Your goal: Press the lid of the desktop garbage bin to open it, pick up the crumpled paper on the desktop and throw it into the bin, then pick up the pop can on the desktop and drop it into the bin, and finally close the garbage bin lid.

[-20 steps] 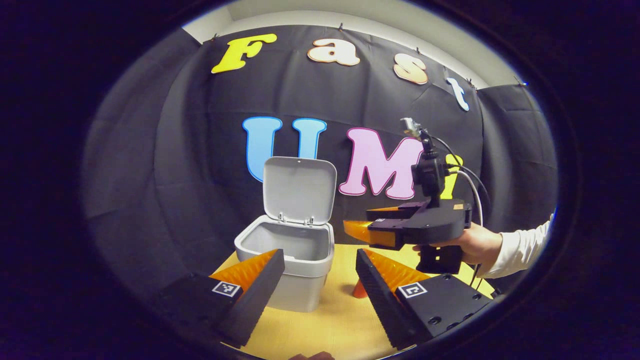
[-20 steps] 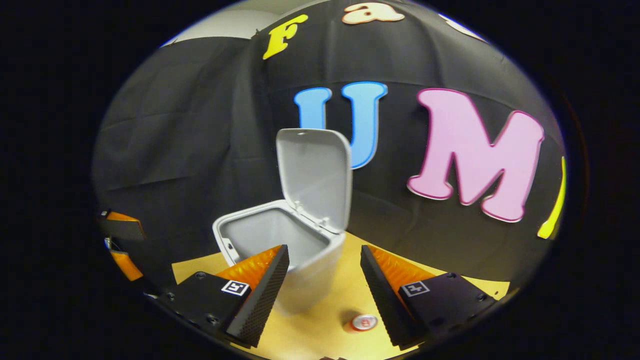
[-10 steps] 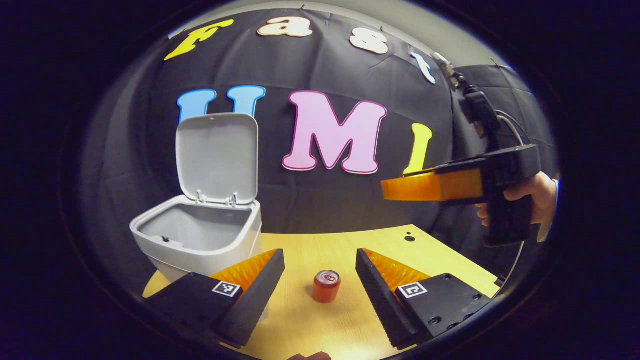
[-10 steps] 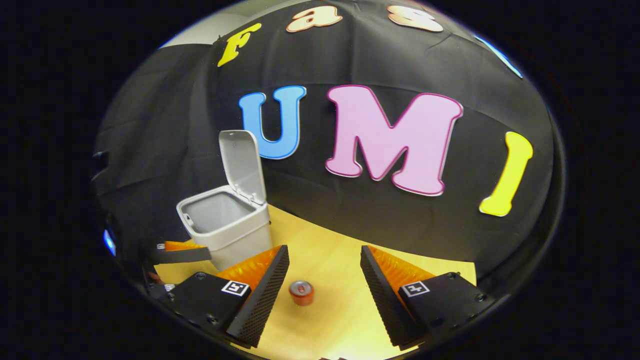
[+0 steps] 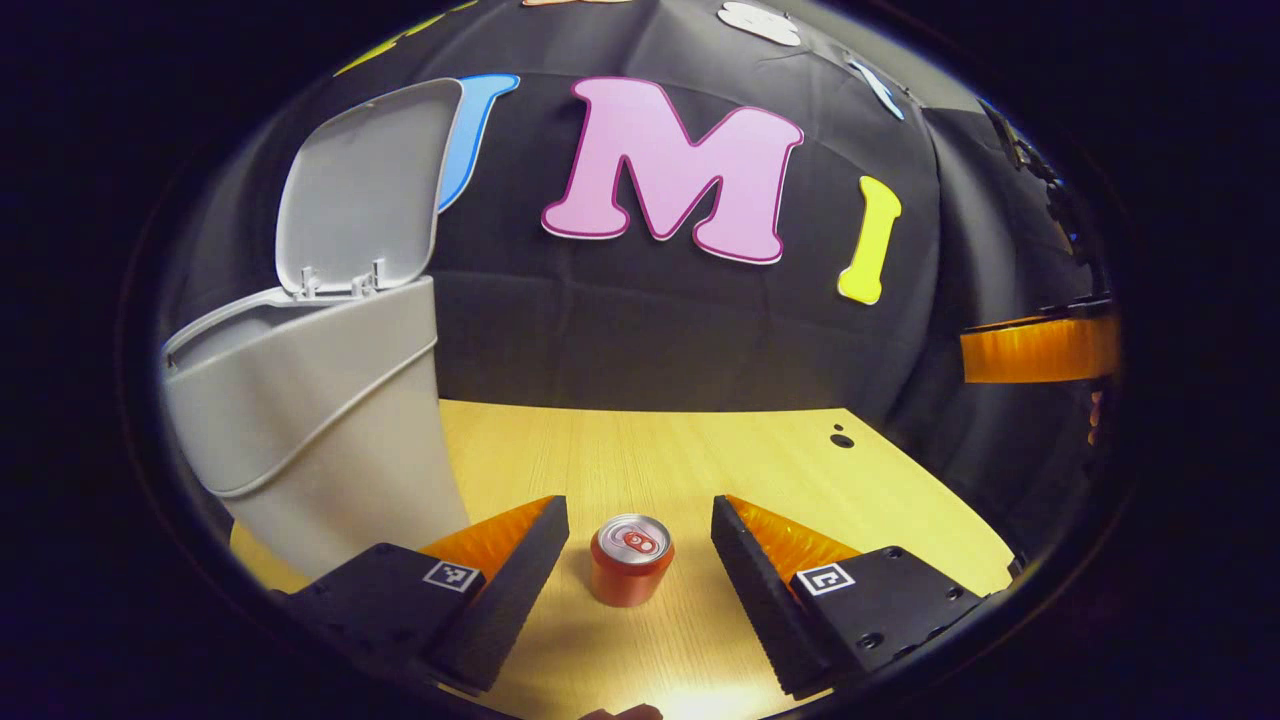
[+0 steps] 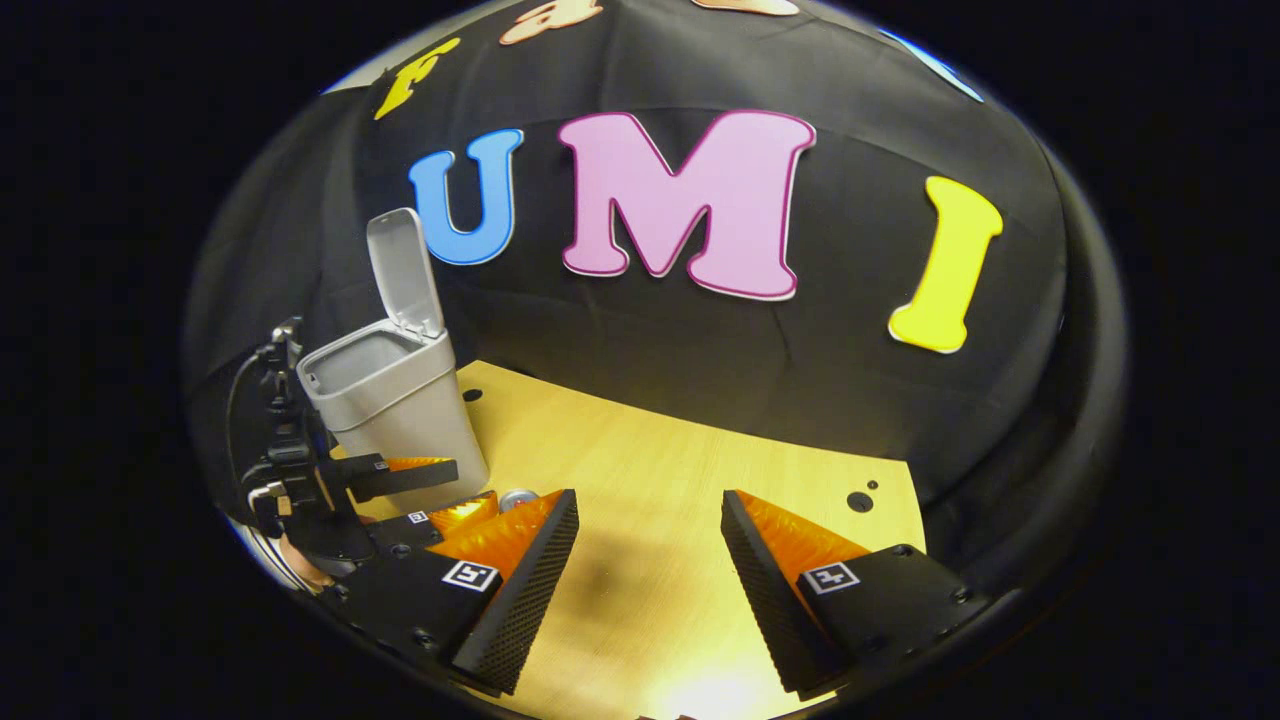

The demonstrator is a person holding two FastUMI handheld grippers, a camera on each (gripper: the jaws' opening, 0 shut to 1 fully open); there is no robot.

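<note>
A red pop can (image 5: 630, 560) stands upright on the wooden desktop (image 5: 680, 450), between the fingers of my open left gripper (image 5: 638, 530), which do not touch it. The grey bin (image 5: 310, 420) rises just left of it with its lid (image 5: 365, 190) tipped up and back. In the right gripper view the bin (image 6: 395, 395) sits far left, with the left gripper (image 6: 440, 490) low beside it and the can's top (image 6: 518, 497) peeking over a finger. My right gripper (image 6: 645, 530) hangs open above bare desktop (image 6: 680, 470).
A finger of the right gripper (image 5: 1040, 348) shows at the right edge of the left gripper view. Small holes (image 5: 842, 440) mark the desktop's far right corner. The black cloth wall closes the back.
My left gripper dropped and moved in so the can now sits between its fingers. The right gripper swung away to the right, leaving the bin small at the left of its view.
</note>
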